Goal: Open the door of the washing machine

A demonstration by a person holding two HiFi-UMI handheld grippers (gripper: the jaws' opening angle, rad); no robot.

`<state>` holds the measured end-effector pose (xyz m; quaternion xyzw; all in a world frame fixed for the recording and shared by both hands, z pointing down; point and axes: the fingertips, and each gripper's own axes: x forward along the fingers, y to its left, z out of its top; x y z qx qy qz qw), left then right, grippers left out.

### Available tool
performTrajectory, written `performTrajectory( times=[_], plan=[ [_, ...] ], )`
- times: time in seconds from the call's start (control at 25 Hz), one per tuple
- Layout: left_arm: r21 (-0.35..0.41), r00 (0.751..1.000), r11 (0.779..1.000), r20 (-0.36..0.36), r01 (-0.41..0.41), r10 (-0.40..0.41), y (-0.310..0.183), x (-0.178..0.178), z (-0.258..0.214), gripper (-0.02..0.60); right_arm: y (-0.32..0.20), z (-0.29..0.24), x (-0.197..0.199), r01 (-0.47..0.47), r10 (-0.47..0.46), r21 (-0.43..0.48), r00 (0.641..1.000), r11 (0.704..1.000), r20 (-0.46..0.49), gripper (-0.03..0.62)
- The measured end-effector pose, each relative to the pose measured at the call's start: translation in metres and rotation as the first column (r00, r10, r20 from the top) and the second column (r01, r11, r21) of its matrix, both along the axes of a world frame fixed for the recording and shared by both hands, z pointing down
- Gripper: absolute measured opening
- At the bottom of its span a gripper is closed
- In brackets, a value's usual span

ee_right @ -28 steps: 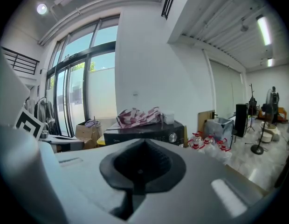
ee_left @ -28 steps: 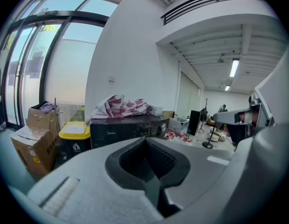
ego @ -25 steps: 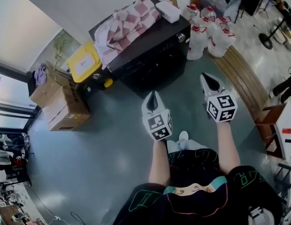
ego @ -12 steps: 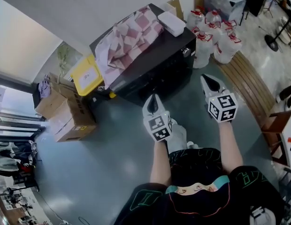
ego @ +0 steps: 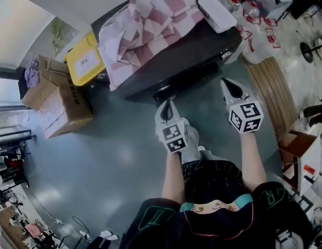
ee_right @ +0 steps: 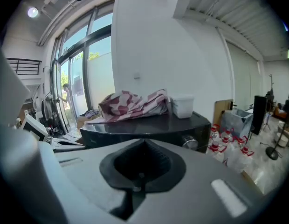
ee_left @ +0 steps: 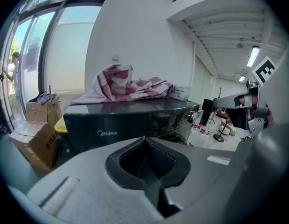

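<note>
The black washing machine (ego: 187,56) stands ahead of me, its front face (ee_left: 130,125) dark and glossy with a silver knob (ee_right: 190,142) at the right. A pink checked cloth (ego: 150,22) and a white box (ego: 216,13) lie on its top. My left gripper (ego: 167,108) is shut and empty, its tip just short of the machine's front lower edge. My right gripper (ego: 232,88) is also shut and empty, held beside the machine's right front corner, apart from it. The door itself is not clearly visible.
A yellow bin (ego: 84,61) and cardboard boxes (ego: 54,100) stand left of the machine. Several water jugs (ego: 254,30) stand at its right, beside a wooden bench (ego: 270,92). The person's legs and white shoe (ego: 192,144) are below the grippers on grey floor.
The washing machine has come closer and larger in the head view as both grippers advanced toward it and dropped slightly. Both stayed shut.
</note>
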<state>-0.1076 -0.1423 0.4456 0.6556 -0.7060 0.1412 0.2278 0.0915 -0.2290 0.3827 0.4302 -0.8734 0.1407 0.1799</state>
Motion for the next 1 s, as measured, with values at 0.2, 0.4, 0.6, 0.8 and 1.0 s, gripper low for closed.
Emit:
performTrajectory(
  times=[0.2,0.4,0.6,0.8,1.0],
  plan=[
    [-0.101,0.996,0.992,-0.037,0.077,-0.082,0.009,-0.040,0.053,0.011,-0.013,0.043,-0.055,0.096,-0.100,-0.070,0.994,0.993,-0.045,0.003],
    [-0.171,0.989,0.979,-0.071,0.114,-0.127,0.015,-0.053,0.090,0.011,-0.006,0.080,-0.096,0.200,-0.215,-0.141,0.971,0.970,-0.100,0.003],
    [-0.191,0.993,0.978,-0.074,0.079,-0.095,0.004,-0.058,0.119,0.011,-0.009,0.113,-0.105,0.232,-0.263,-0.165,0.944,0.959,-0.201,0.003],
    [-0.283,0.994,0.956,-0.059,0.072,-0.092,0.017,-0.060,0.151,0.014,-0.007,0.131,-0.112,0.294,-0.337,-0.196,0.910,0.935,-0.240,0.003],
    [-0.359,0.999,0.933,-0.021,0.019,-0.028,0.025,-0.064,0.180,0.099,0.003,0.146,-0.118,0.423,-0.486,-0.250,0.817,0.871,-0.310,0.124]
  ],
)
